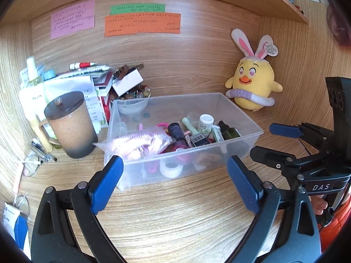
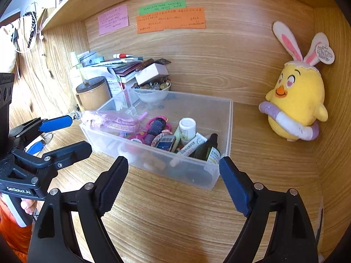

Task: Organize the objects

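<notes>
A wood-grain desk [image 1: 175,214] sits in an alcove with a wooden back wall carrying pink [image 1: 72,18], green [image 1: 137,8] and orange [image 1: 142,24] paper notes.

The left gripper [image 1: 174,183] hovers low over the desk with its blue-padded jaws spread wide and nothing between them. The right gripper [image 2: 173,183] does the same a little to the right, jaws likewise wide apart and empty. Both point at the near wall of a clear plastic bin [image 1: 239,135], which stands on the desk just beyond the fingertips, not touched by either.

Inside the bin lies a jumble of small things: a pink mesh bag [image 1: 140,142] draped over the left end, a white-capped bottle [image 2: 187,129], a dark green dropper bottle [image 2: 208,149], a dark purple bottle [image 1: 175,131], a barcoded box [image 1: 199,140] and a pink ring [image 2: 159,120].

To the left of the bin stands a brown lidded mug [image 1: 70,125], with a pile of books and papers [image 1: 92,81] behind it and a glass bowl of beads [image 2: 152,91] near the bin's far corner. A yellow chick plush with rabbit ears [image 2: 296,100] sits well apart to the right, against the wall.
</notes>
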